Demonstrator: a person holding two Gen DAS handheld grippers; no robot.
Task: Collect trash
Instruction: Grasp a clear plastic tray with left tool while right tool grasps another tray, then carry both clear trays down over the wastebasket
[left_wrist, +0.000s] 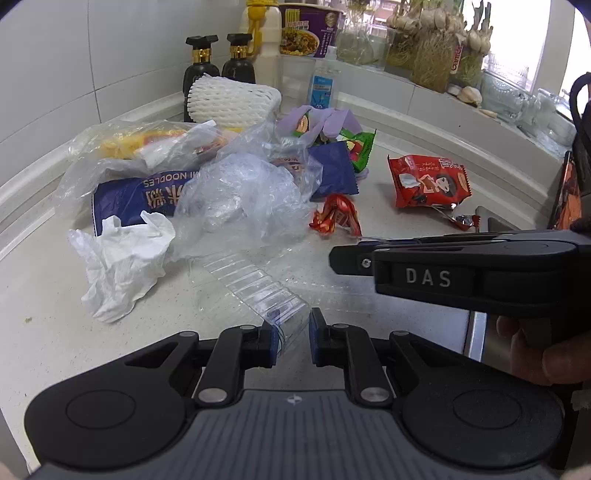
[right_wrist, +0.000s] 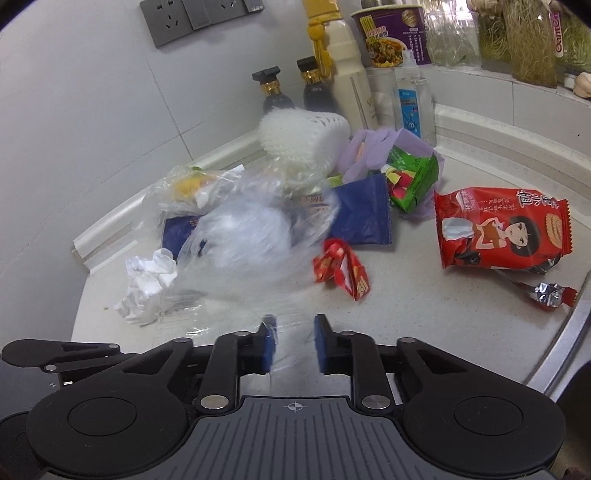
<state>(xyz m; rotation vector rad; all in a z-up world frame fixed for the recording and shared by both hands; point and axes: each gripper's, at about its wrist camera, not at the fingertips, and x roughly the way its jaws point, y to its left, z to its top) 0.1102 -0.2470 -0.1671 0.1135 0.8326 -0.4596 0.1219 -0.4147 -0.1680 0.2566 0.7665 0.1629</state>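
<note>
Trash lies heaped on a pale counter. My left gripper is shut on the near end of a clear ribbed plastic tray, its blue pads pressing on both sides. My right gripper is shut on a crumpled clear plastic bag, whose film is pinched between the pads; it reaches in from the right in the left wrist view. A hand holds it. Around lie a white tissue, a blue noodle packet, a small red wrapper and a red snack bag.
Dark bottles, a white foam net, a clear bottle and a noodle cup stand at the back wall. A purple bag with a green packet sits behind a blue sachet. A sink rim bounds the right.
</note>
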